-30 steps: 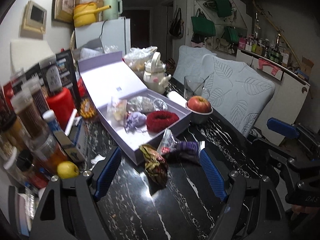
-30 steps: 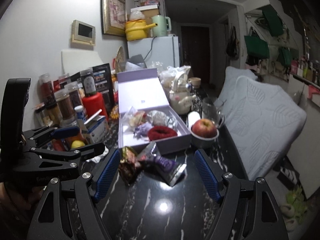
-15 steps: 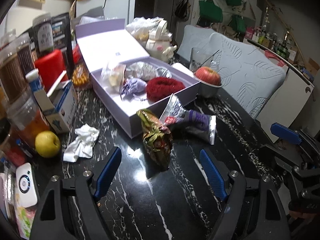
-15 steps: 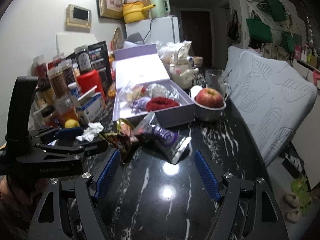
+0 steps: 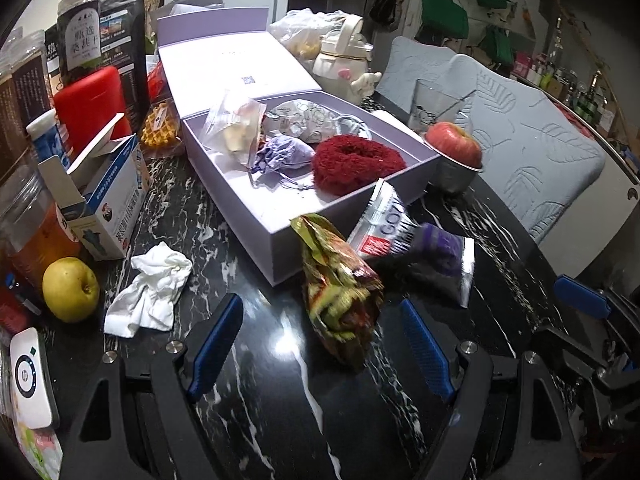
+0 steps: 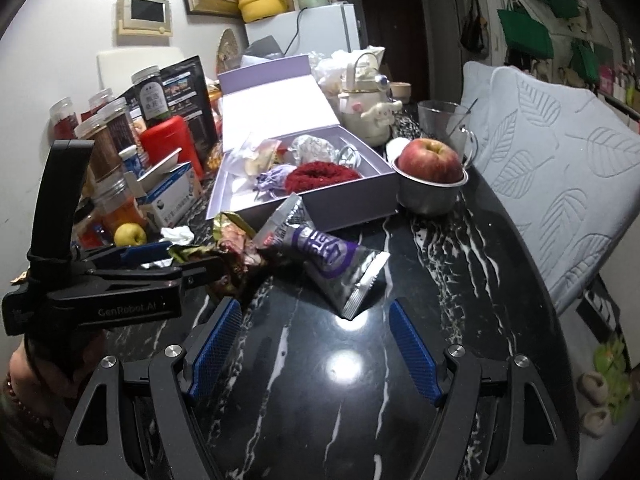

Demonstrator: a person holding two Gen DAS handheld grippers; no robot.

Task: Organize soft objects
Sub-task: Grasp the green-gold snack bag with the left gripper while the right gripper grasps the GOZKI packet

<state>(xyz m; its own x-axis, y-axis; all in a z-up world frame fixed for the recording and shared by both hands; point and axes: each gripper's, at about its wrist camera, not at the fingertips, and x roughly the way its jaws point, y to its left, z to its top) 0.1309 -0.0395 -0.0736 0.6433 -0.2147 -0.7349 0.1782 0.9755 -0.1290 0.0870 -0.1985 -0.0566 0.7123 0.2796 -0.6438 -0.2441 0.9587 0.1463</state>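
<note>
An open lilac box lies on the black marble table, holding a red fuzzy ring, a lilac pouch and clear bags. In front of it lie a green-and-red snack bag and a silver-purple packet. My left gripper is open, its jaws on either side of the snack bag's near end. My right gripper is open and empty, just short of the silver packet.
A red apple in a steel bowl stands right of the box. A crumpled tissue, a yellow apple, a carton and jars crowd the left. A teapot and glass stand behind.
Both grippers have moved forward and tilted down toward the table. My left gripper now straddles the snack bag; my right gripper has closed in on the silver packet.
</note>
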